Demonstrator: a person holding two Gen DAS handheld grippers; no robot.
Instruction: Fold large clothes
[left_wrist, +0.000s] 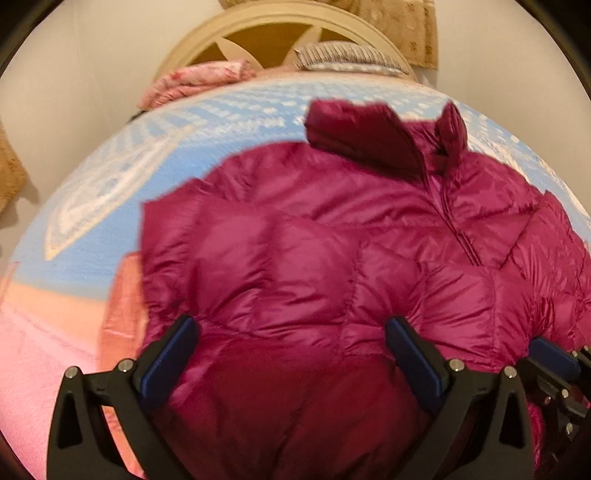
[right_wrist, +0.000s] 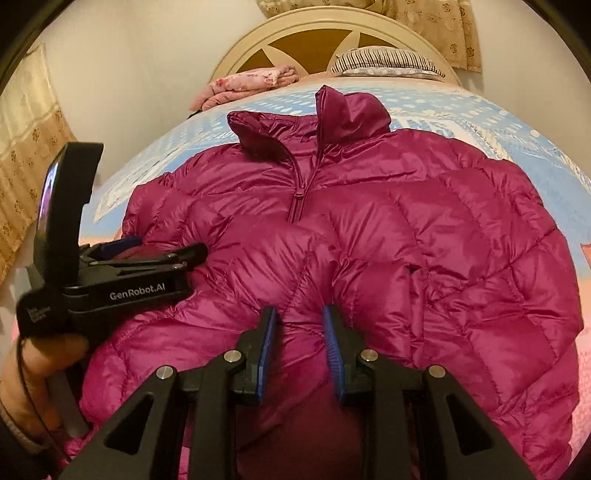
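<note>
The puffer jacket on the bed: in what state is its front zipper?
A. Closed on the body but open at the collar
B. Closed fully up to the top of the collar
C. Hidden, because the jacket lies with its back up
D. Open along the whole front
A: in the right wrist view the zipper of the magenta puffer jacket is joined below the pull, while the collar flaps spread apart above it.
</note>
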